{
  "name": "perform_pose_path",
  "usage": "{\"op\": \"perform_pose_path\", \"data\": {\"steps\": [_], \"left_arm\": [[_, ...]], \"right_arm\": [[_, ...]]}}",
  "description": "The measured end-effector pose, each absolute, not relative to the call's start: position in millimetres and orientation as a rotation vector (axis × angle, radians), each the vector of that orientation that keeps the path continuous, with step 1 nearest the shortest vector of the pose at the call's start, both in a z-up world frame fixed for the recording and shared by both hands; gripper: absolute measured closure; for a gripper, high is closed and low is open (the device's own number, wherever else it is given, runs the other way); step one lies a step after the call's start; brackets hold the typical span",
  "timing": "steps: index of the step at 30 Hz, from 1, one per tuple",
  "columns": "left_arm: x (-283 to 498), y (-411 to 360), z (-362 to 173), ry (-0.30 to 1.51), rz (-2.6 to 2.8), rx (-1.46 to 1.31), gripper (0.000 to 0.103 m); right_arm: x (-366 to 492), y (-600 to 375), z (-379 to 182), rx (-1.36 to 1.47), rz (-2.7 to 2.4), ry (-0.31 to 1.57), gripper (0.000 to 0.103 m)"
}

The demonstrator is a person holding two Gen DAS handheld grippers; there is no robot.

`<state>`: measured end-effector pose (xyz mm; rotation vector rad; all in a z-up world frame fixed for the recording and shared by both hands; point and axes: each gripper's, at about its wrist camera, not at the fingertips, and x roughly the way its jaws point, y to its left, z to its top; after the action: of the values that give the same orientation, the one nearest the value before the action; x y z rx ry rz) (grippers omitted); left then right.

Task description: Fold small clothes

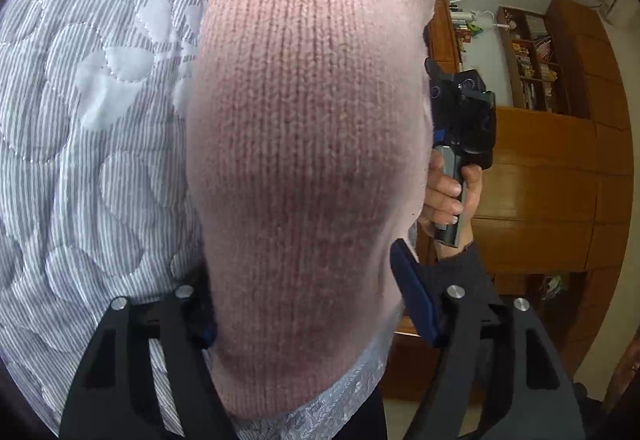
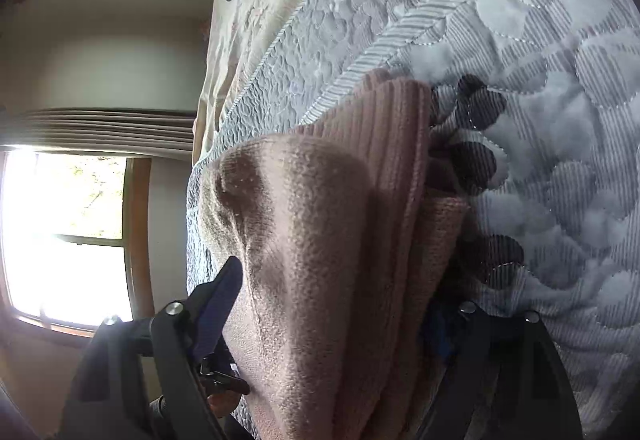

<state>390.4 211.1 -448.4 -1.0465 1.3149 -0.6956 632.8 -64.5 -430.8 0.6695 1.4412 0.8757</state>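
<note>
On the left lay the grey-and-white striped quilted bedspread (image 1: 92, 111), and over it hung the pink ribbed knit garment (image 1: 304, 143), filling the middle of your left wrist view. Your left tongs (image 1: 316, 324) stood fairly wide with the knit bulging between the jaws; whether the blue pads (image 1: 414, 296) actually pinched it, I could not tell. Further right, your hand (image 1: 448, 195) held the other black handheld gripper (image 1: 460, 119) up before the brown wooden cabinets (image 1: 560, 179).

In your right wrist view, a bright window (image 2: 60, 232) sat on the left. Your right tongs (image 2: 332, 324) stood apart around the bunched pink fabric, the left blue pad (image 2: 218, 304) pressed against the cloth, the other hidden. The same bedspread ran off to the right beneath.
</note>
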Motion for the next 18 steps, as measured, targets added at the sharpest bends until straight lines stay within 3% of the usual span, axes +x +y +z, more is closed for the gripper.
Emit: {"op": "perform_pose_path", "data": {"steps": [1,5,8,18], "left_arm": [[389,211,-449,1.329,-0.678,-1.037,0.049],[392,210,-440,1.356,-0.616,-0.984,0.067],[391,209,-422,1.357,-0.587,-0.913,0.073],[378,231,-368,1.313,-0.564,-0.830,0.077]], "right_arm": [[632,-65,-433,0.684,0.873,1.445,0.051],[628,-66,-428,0.698,0.860,1.414,0.057],[624,-68,-420,0.709,0.850,1.388,0.060],[597,-47,-367,0.698,0.884,1.328,0.062]]}}
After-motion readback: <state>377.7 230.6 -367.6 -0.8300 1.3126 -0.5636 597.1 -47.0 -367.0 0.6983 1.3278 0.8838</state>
